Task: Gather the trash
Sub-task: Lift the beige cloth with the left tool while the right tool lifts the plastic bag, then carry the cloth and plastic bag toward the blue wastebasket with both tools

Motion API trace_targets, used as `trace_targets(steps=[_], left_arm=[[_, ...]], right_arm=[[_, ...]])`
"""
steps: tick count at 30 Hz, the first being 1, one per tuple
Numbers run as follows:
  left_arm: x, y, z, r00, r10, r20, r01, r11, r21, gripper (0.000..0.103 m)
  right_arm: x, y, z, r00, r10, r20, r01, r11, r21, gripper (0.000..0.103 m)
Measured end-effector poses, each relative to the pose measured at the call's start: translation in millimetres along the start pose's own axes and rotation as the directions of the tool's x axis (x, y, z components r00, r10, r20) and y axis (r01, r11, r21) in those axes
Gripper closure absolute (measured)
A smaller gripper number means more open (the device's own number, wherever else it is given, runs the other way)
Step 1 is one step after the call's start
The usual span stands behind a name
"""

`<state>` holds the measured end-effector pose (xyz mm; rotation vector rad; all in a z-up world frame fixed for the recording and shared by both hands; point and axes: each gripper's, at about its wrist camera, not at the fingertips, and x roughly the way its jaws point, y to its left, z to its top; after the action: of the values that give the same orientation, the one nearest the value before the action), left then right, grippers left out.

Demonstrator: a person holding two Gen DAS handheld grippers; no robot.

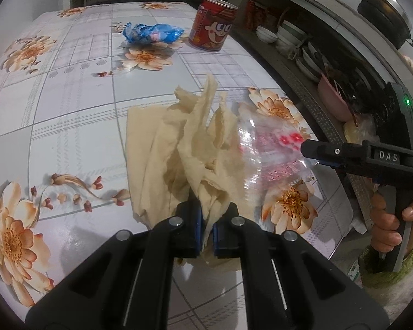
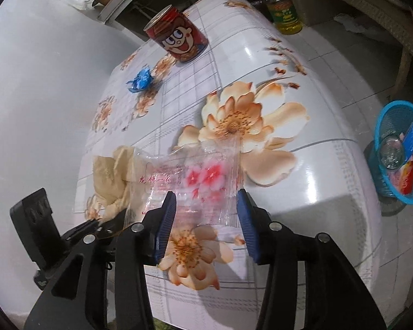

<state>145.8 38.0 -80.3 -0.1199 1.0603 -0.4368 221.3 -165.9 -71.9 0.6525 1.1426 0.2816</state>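
My left gripper (image 1: pixel 206 225) is shut on a crumpled beige paper tissue (image 1: pixel 179 143), which it holds bunched just above the flowered table (image 1: pixel 68 110). A clear plastic bag (image 2: pixel 195 176) printed with pink flowers lies beside the tissue, on its right. My right gripper (image 2: pixel 206 220) stands open with the bag's near end between its blue pads (image 2: pixel 246 220), which do not press on it. In the left wrist view the right gripper (image 1: pixel 309 155) reaches in from the right to the bag (image 1: pixel 267 148). In the right wrist view, the left gripper (image 2: pixel 104 222) and tissue (image 2: pixel 110 176) sit at lower left.
A red cartoon can (image 1: pixel 212 24) stands upright at the table's far end, with a crumpled blue wrapper (image 1: pixel 151 33) to its left. A blue mesh basket (image 2: pixel 399 151) holding trash sits on the floor right of the table. An oil bottle (image 2: pixel 285 11) and a shelf of bowls (image 1: pixel 289 35) lie beyond.
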Motion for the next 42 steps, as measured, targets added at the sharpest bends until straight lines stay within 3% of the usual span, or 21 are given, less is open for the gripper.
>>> trace_targets(steps=[9,20,42], left_arm=[[2.6,-6.7,1.1,1.0,0.004,0.001,-0.004,1.0,0.022,0.099],[4.2,-6.7,3.2,1.0,0.008,0.004,-0.008,1.0,0.022,0.099],[-26.2,-8.2,28.3,0.995,0.028,0.101,-0.03,0.999,0.022,0.099]], right_arm=[[6.1,-9.1,2.9,0.996,0.087,-0.015,-0.086,0.993,0.081,0.069],[3.8,-11.5,-0.5,1.0,0.025,0.009,-0.025,0.997,0.067,0.097],[-51.7,-31.7,2.1,0.983,0.074,0.168,-0.096,0.988,0.125,0.098]])
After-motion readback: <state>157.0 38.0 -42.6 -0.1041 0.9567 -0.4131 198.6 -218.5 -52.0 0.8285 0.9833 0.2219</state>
